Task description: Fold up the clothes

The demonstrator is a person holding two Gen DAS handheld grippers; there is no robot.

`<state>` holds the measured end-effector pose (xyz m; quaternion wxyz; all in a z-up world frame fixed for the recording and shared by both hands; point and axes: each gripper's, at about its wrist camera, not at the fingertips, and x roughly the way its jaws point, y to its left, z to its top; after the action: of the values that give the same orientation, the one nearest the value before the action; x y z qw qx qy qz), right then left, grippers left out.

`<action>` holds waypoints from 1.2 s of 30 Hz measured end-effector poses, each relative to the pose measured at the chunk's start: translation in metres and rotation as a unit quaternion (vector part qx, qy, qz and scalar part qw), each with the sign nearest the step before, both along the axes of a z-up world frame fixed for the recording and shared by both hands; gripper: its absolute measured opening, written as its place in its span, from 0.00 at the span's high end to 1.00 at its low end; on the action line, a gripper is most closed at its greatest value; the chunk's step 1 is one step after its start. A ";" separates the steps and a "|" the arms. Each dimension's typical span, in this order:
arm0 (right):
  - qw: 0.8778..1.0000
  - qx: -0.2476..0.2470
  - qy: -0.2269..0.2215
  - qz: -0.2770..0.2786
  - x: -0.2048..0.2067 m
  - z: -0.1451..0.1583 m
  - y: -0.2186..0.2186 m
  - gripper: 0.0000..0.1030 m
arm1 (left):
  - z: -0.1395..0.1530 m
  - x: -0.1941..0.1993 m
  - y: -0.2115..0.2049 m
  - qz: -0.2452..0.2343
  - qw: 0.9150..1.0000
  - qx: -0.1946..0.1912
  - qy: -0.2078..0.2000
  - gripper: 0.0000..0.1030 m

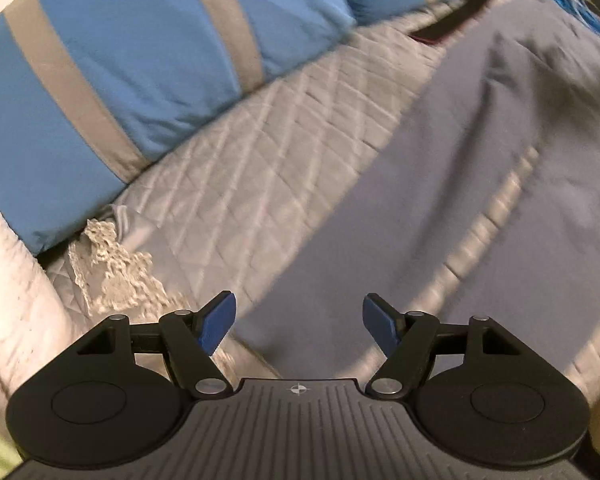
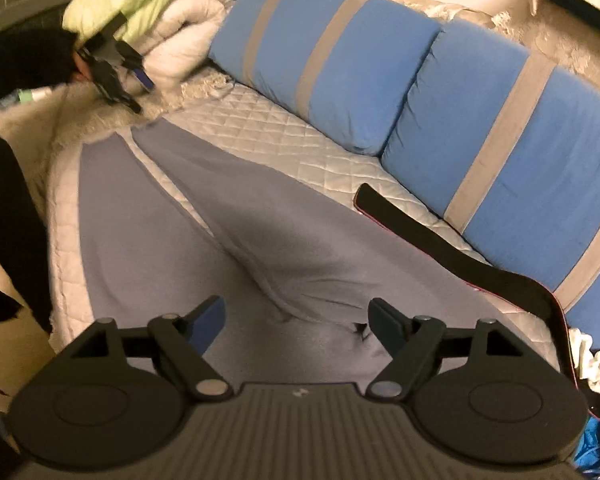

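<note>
Below spread jaws, grey trousers (image 2: 260, 232), ungripped

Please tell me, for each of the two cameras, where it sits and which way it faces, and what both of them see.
Left wrist: sits on the left gripper, open, looking along the leg ends of the grey trousers on the quilted cover toward the blue cushions.
Right wrist: sits on the right gripper, open, above the trousers' black waistband; the left gripper and a dark sleeve show at far left.
Shared: trousers, cover, cushions.
</note>
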<state>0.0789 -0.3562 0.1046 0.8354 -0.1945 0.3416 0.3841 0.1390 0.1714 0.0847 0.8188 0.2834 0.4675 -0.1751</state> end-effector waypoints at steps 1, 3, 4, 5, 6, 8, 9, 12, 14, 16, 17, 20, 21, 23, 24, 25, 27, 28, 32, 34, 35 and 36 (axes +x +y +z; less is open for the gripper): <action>1.000 0.004 0.004 -0.002 0.004 0.005 -0.005 0.15 | -0.005 0.008 0.003 0.008 1.000 -0.004 -0.004 0.34; 1.000 0.006 0.006 -0.009 0.013 0.013 -0.009 0.15 | -0.017 0.022 0.009 0.019 1.000 -0.021 0.001 0.35; 1.000 0.005 0.005 -0.013 0.017 0.016 -0.011 0.15 | -0.026 0.028 0.012 0.024 0.999 -0.029 0.009 0.37; 1.000 0.005 0.004 -0.016 0.021 0.019 -0.013 0.15 | -0.036 0.033 0.015 0.030 0.999 -0.035 0.018 0.37; 1.000 0.004 0.005 -0.018 0.025 0.021 -0.016 0.15 | -0.044 0.037 0.017 0.034 0.998 -0.039 0.029 0.38; 1.000 -0.003 0.005 -0.023 0.034 0.023 -0.021 0.15 | -0.061 0.044 0.020 0.040 0.997 -0.048 0.050 0.42; 1.000 -0.010 0.003 -0.028 0.038 0.023 -0.024 0.15 | -0.068 0.045 0.022 0.043 0.996 -0.052 0.060 0.44; 0.999 -0.025 -0.003 -0.042 0.051 0.019 -0.033 0.15 | -0.084 0.045 0.027 0.047 0.993 -0.078 0.074 0.58; 0.998 -0.036 -0.007 -0.056 0.060 0.014 -0.040 0.16 | -0.083 0.041 0.026 0.037 0.992 -0.095 0.076 0.93; 0.996 -0.053 -0.009 -0.070 0.069 0.005 -0.049 0.16 | -0.080 0.039 0.023 0.029 0.993 -0.086 0.069 0.95; 0.995 -0.061 -0.010 -0.078 0.073 -0.001 -0.054 0.16 | -0.078 0.038 0.021 0.026 0.994 -0.080 0.065 0.96; 0.991 -0.080 -0.014 -0.105 0.088 -0.019 -0.069 0.17 | -0.073 0.035 0.015 0.016 0.997 -0.060 0.051 0.96; 0.990 -0.085 -0.019 -0.113 0.093 -0.024 -0.075 0.18 | -0.071 0.033 0.014 0.012 0.997 -0.053 0.046 0.96; 0.987 -0.094 -0.021 -0.131 0.106 -0.036 -0.086 0.22 | -0.065 0.035 0.013 0.013 0.998 -0.050 0.040 0.96; 0.985 -0.100 -0.020 -0.142 0.114 -0.042 -0.092 0.23 | -0.062 0.036 0.012 0.013 0.998 -0.049 0.037 0.96; 0.983 -0.104 -0.019 -0.151 0.122 -0.048 -0.098 0.25 | -0.059 0.036 0.011 0.012 0.998 -0.047 0.035 0.96; 0.978 -0.111 -0.019 -0.174 0.139 -0.058 -0.111 0.28 | -0.054 0.036 0.010 0.012 0.999 -0.043 0.028 0.96; 0.976 -0.113 -0.019 -0.187 0.147 -0.063 -0.118 0.29 | -0.052 0.036 0.010 0.012 0.999 -0.041 0.028 0.96; 0.967 -0.107 -0.011 -0.230 0.179 -0.085 -0.139 0.36 | -0.052 0.041 0.009 0.017 0.999 -0.035 0.027 0.96; 0.964 -0.106 -0.006 -0.242 0.194 -0.097 -0.145 0.38 | -0.054 0.044 0.009 0.020 0.999 -0.033 0.029 0.96; 0.963 -0.105 -0.003 -0.248 0.202 -0.103 -0.147 0.38 | -0.054 0.045 0.009 0.021 0.999 -0.032 0.029 0.96; 0.962 -0.104 0.000 -0.251 0.208 -0.109 -0.149 0.38 | -0.055 0.046 0.009 0.022 0.999 -0.031 0.031 0.96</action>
<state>0.2870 -0.5057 -0.0042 0.8804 -0.1881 0.4173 0.1241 0.1851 0.1806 0.0293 0.8163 0.2418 0.4928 -0.1798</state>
